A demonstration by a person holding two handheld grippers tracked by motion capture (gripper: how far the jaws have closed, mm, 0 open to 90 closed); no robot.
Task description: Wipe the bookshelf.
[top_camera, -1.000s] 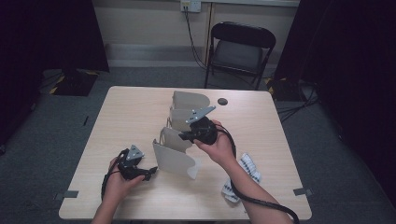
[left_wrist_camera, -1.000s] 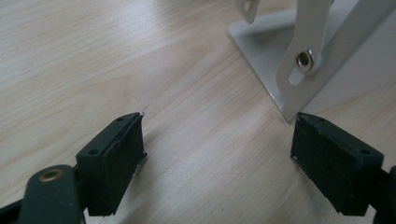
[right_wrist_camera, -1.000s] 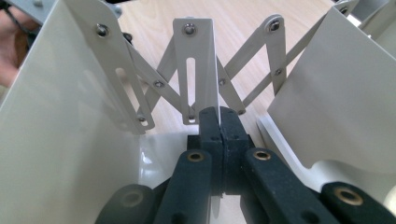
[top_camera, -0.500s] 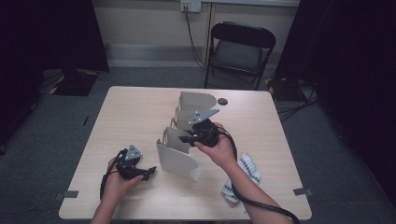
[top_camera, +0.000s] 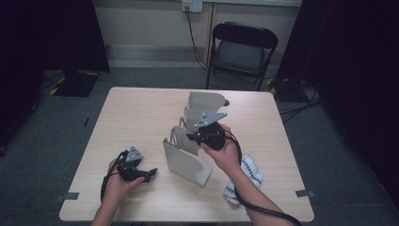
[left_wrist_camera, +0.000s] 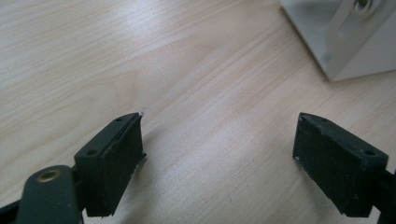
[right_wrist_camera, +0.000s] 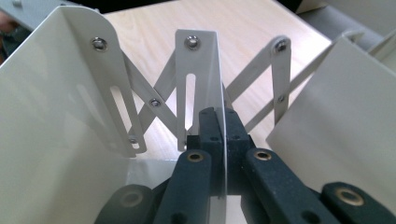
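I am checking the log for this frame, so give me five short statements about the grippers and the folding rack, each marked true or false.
1. The right gripper is shut on a thin divider panel of the expanding file rack. True.
2. The left gripper holds the rack's end panel. False: its jaws stand open over bare table.
3. The rack's panels are joined by riveted crossing bars. True.
4. The rack lies flat on the floor. False: it stands on the table.
5. A folding chair stands beyond the table. True.
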